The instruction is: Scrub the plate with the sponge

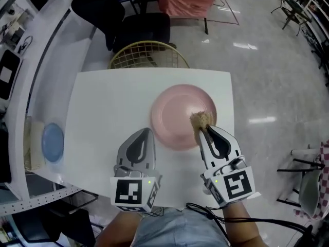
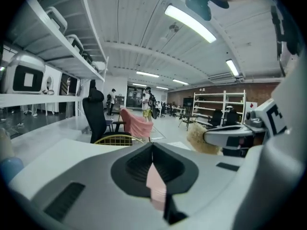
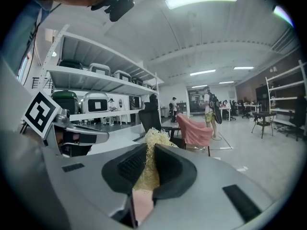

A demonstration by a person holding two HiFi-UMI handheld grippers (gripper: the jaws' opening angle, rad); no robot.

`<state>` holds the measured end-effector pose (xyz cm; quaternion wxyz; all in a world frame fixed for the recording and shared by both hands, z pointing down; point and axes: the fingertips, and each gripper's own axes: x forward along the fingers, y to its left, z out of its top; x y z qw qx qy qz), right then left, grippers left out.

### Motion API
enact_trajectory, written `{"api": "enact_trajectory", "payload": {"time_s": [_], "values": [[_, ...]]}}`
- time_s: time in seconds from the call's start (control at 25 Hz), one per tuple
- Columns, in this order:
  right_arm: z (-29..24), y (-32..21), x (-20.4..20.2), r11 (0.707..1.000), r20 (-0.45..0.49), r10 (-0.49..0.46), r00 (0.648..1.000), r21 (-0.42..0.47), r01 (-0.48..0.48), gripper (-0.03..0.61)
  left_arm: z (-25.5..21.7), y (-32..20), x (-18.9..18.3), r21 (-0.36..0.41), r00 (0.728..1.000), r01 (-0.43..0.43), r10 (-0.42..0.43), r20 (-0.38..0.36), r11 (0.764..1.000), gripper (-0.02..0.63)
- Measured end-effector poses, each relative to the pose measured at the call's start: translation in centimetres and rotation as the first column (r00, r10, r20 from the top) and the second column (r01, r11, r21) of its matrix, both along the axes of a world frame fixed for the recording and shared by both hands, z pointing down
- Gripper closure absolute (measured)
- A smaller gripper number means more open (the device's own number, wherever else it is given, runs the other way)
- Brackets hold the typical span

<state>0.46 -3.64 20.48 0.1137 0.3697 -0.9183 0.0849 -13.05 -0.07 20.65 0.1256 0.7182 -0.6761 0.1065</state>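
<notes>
Right tool is clamped on the tan, fibrous sponge, which sticks out past its jaw tips and presses on the near right part of the pink plate. That plate sits right of the middle of the white tabletop, close to its right edge. Left tool reaches the plate's left rim, its jaws nearly together with a pink sliver of rim between them. Beyond the tabletop's far edge stands a yellow wire chair.
</notes>
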Motion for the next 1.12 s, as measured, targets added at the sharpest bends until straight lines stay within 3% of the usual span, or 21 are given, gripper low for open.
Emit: {"api": "enact_trajectory", "payload": {"time_s": [0.24, 0.48, 0.8, 1.12], "values": [[8.1, -6.5, -3.5, 0.998, 0.012, 0.011, 1.0, -0.058, -0.01, 0.522, 10.3, -7.1, -3.1, -0.125, 0.997, -0.026, 0.017, -0.07, 0.992, 0.601], [14.1, -7.6, -3.7, 0.988, -0.03, 0.012, 0.999, -0.153, -0.017, 0.522, 16.9, -8.7, -4.3, -0.234, 0.994, -0.023, -0.002, -0.108, 0.972, 0.601], [17.6, -8.2, -4.3, 0.975, -0.044, -0.005, 0.999, -0.221, -0.004, 0.522, 21.3, -9.7, -5.3, -0.312, 0.986, 0.004, -0.055, -0.156, 0.95, 0.6], [18.3, -8.8, -4.2, 0.97, -0.032, 0.006, 0.999, -0.242, -0.013, 0.522, 21.8, -10.0, -5.5, -0.321, 0.98, 0.021, -0.083, -0.181, 0.947, 0.591]]}}
